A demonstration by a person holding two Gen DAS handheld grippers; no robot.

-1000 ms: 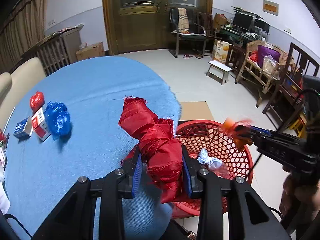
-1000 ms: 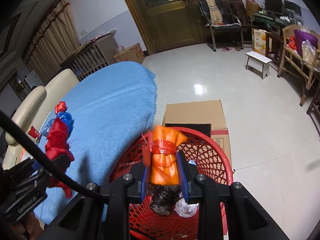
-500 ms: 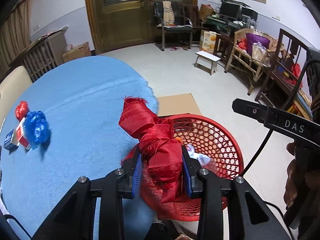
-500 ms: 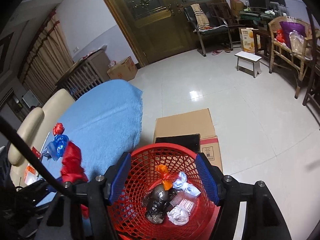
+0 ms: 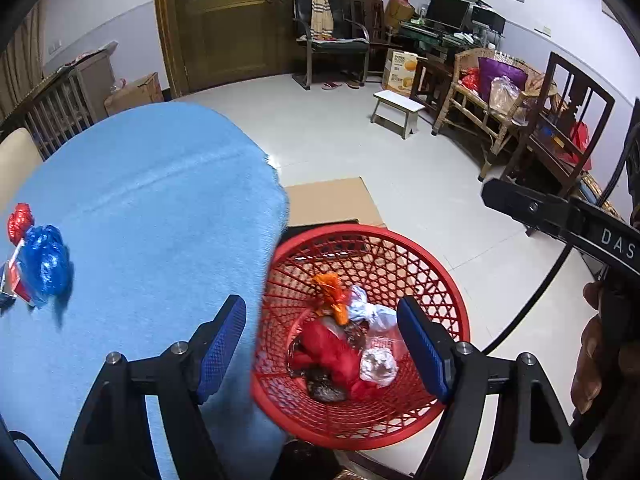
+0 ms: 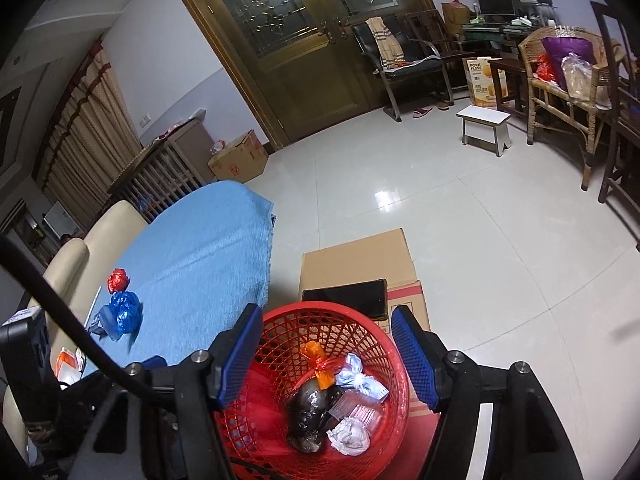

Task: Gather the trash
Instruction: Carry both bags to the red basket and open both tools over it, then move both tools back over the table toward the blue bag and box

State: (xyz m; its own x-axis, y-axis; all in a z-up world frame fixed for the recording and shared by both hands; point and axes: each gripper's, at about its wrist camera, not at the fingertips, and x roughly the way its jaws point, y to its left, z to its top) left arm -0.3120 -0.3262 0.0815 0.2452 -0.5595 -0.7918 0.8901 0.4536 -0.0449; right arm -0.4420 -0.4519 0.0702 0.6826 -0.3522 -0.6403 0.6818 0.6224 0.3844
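A red mesh basket (image 5: 448,280) stands on the floor by the blue-clothed table (image 5: 160,208). In it lie a red cloth bundle (image 5: 336,356), an orange bag (image 5: 330,292), white crumpled paper (image 5: 378,366) and a dark bag (image 6: 310,408). My left gripper (image 5: 322,346) is open and empty above the basket. My right gripper (image 6: 330,354) is open and empty above the same basket (image 6: 384,344). On the table lie a blue wrapper (image 5: 44,264) and a red wrapper (image 5: 18,222); both show in the right wrist view, the blue wrapper (image 6: 122,312) and the red wrapper (image 6: 117,280).
A flat cardboard box (image 6: 360,268) with a dark tablet (image 6: 346,296) lies behind the basket. A small box (image 5: 12,280) sits by the blue wrapper. A cream chair (image 6: 72,252) stands at the table. A white stool (image 6: 484,124), chairs and a wicker seat stand further off.
My left gripper opened and the red cloth bundle dropped into the basket. My right gripper, open since half a second ago, let the orange bag fall in and rose a little.
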